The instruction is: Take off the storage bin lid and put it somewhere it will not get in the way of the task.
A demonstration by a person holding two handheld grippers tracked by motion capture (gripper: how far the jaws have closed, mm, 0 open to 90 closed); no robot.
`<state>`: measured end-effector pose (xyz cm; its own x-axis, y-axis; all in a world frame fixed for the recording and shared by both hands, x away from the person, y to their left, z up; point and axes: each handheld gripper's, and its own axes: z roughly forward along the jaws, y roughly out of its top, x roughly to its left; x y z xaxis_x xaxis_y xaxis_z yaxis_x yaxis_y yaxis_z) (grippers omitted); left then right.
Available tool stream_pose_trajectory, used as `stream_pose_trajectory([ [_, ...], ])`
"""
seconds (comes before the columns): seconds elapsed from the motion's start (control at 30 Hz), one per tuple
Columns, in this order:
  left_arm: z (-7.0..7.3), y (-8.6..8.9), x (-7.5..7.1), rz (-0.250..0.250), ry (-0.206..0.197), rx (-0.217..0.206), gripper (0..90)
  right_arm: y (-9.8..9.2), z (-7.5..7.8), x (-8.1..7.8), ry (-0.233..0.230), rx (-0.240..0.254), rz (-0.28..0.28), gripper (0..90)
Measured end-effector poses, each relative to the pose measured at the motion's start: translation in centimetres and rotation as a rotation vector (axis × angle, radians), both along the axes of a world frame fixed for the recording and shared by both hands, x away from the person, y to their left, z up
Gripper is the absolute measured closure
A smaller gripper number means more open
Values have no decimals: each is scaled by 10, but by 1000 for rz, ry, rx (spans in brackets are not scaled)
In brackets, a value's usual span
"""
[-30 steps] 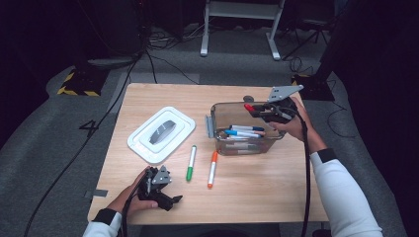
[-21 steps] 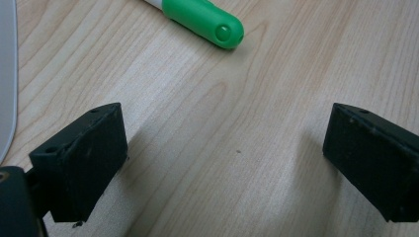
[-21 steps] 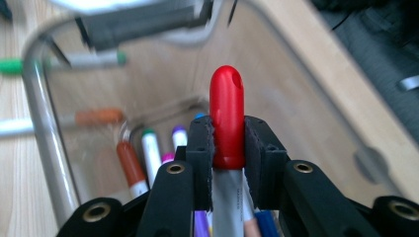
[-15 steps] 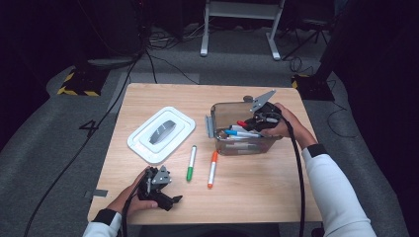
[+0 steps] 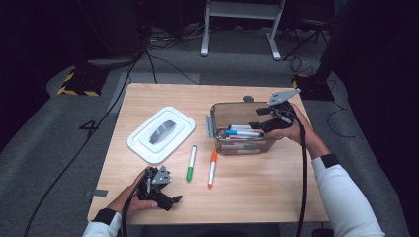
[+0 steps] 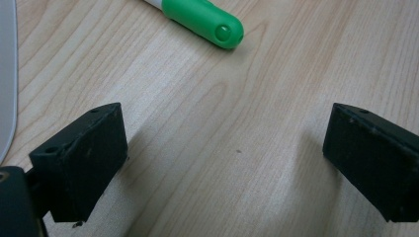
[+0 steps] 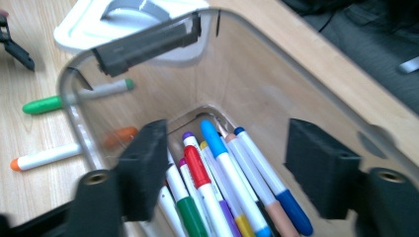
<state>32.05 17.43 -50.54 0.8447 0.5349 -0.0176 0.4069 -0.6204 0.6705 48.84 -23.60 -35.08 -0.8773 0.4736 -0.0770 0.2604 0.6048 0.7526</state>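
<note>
Now your right gripper (image 7: pixel 225 168) has just opened its jaws, nothing between them, over the markers (image 7: pixel 222 187) in the clear bin (image 5: pixel 217 129) at the table's right; a second ago it held clenched, higher up. Probably the blue-capped marker (image 5: pixel 242 133) was what it dropped. Markers are light, stiff, slick: grasp mid-barrel. Your left gripper (image 6: pixel 232 163) rests released near the green marker (image 6: pixel 207 22).

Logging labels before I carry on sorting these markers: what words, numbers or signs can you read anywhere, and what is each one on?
"4": large dark numeral on the grey floor, left of the table.
Markers in the clear bin: no print legible on their barrels.
Green marker and orange marker on the table: no print legible, too small.
White lid: no text visible.
</note>
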Motion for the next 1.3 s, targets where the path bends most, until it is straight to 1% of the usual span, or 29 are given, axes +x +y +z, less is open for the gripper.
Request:
stream_pose_trajectory([
  [0.03, 0, 0, 0, 0, 0, 0, 37, -4, 2, -5, -11, 7, -5, 283],
  [0.1, 0, 0, 0, 0, 0, 0, 36, -12, 5, -17, -48, 19, -34, 256],
  [0.17, 0, 0, 0, 0, 0, 0, 36, -20, 7, -27, -63, 35, -51, 243],
  [0.23, 0, 0, 0, 0, 0, 0, 37, -27, 7, -38, -85, 33, -85, 238],
  [0.3, 0, 0, 0, 0, -1, 0, 36, -34, 6, -48, -94, 55, -97, 237],
  [0.33, 0, 0, 0, 0, -1, 1, 36, -38, 6, -54, -106, 55, -108, 237],
  [0.37, 0, 1, 0, 1, -1, 1, 37, -41, 5, -59, -111, 66, -108, 237],
  [0.43, 0, 1, 0, -2, -2, 3, 37, -48, 2, -68, -105, 90, -107, 236],
  [0.5, 0, 2, 1, -9, -1, 2, 37, -54, -4, -75, -101, 98, -106, 236],
  [0.57, 0, 2, 1, -10, -1, 2, 36, -60, -10, -81, -106, 82, -124, 234],
  [0.63, 0, 2, 1, -10, -1, 2, 36, -65, -16, -88, -98, 87, -127, 234],
  [0.67, 0, 2, 1, -10, -1, 2, 36, -68, -18, -91, -95, 84, -124, 239],
  [0.73, 0, 2, 1, -10, -1, 2, 37, -73, -23, -97, -71, 75, -94, 244],
  [0.8, 0, 2, 1, -10, -1, 2, 37, -78, -29, -100, -70, 64, -107, 247],
  [0.87, 0, 2, 1, -10, -1, 2, 37, -83, -36, -103, -59, 78, -111, 247],
  [0.97, 0, 2, 1, -10, -1, 2, 36, -88, -45, -108, -63, 80, -136, 247],
  [1.1, 0, 2, 1, -10, -1, 2, 36, -89, -55, -111, -62, 76, -149, 249],
  [1.17, 0, 2, 1, -10, -1, 2, 37, -87, -59, -111, -59, 85, -150, 256],
  [1.23, 0, 2, 1, -10, -1, 2, 36, -83, -62, -111, -50, 92, -139, 257],
  [1.3, 0, 2, 1, -10, -1, 2, 36, -75, -66, -113, -44, 75, -126, 252],
])
